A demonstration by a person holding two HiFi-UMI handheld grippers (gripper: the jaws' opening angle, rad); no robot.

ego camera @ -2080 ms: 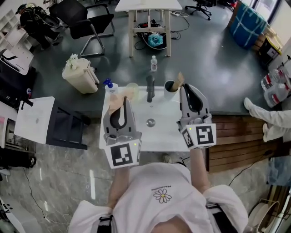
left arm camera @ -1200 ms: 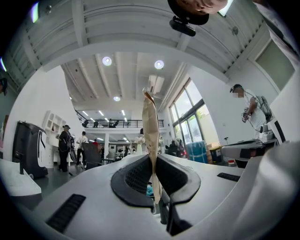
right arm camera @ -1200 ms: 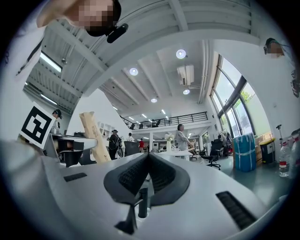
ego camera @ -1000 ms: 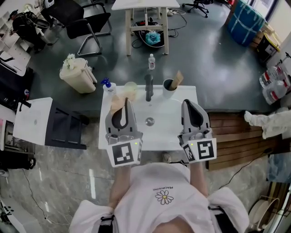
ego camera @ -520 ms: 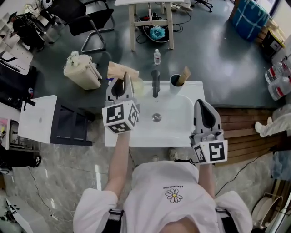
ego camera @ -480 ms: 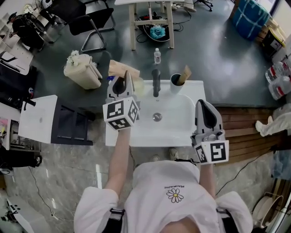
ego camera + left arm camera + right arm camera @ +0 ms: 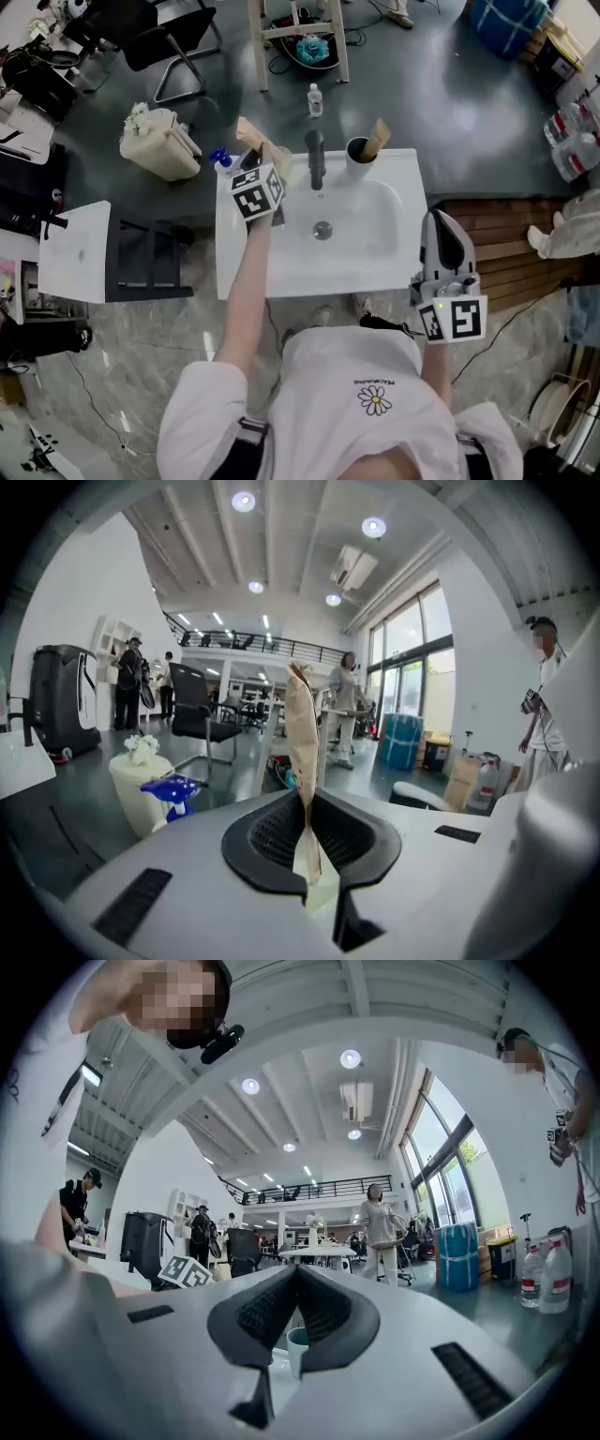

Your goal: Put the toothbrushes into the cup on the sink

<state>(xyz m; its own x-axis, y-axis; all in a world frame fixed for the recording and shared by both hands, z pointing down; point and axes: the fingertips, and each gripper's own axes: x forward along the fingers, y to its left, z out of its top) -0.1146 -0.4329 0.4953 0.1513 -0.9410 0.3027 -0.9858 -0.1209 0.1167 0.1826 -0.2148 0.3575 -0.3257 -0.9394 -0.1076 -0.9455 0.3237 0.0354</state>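
The white sink (image 7: pixel 375 258) stands in front of me. A cup (image 7: pixel 355 156) sits at its back right corner with one brown paper-wrapped toothbrush (image 7: pixel 377 138) leaning in it. My left gripper (image 7: pixel 263 161) is over the back left corner, shut on another brown paper-wrapped toothbrush (image 7: pixel 249 134), which sticks up and away past the fingertips. In the left gripper view this wrapper (image 7: pixel 301 733) stands upright between the jaws of the left gripper (image 7: pixel 306 799). My right gripper (image 7: pixel 442 220) hangs off the sink's front right corner, shut and empty. The cup (image 7: pixel 297 1341) shows below the right gripper (image 7: pixel 297 1271).
A dark tap (image 7: pixel 315 157) rises at the back middle, with the drain (image 7: pixel 322 229) below it. A blue spray bottle (image 7: pixel 222 161) stands at the back left. A cream bin (image 7: pixel 155 142) and a water bottle (image 7: pixel 315 98) are on the floor; wooden decking (image 7: pixel 492 239) lies right.
My left gripper has travelled forward to the sink's back left corner with the wrapped toothbrush. My right gripper has drifted back and right, off the sink's front corner.
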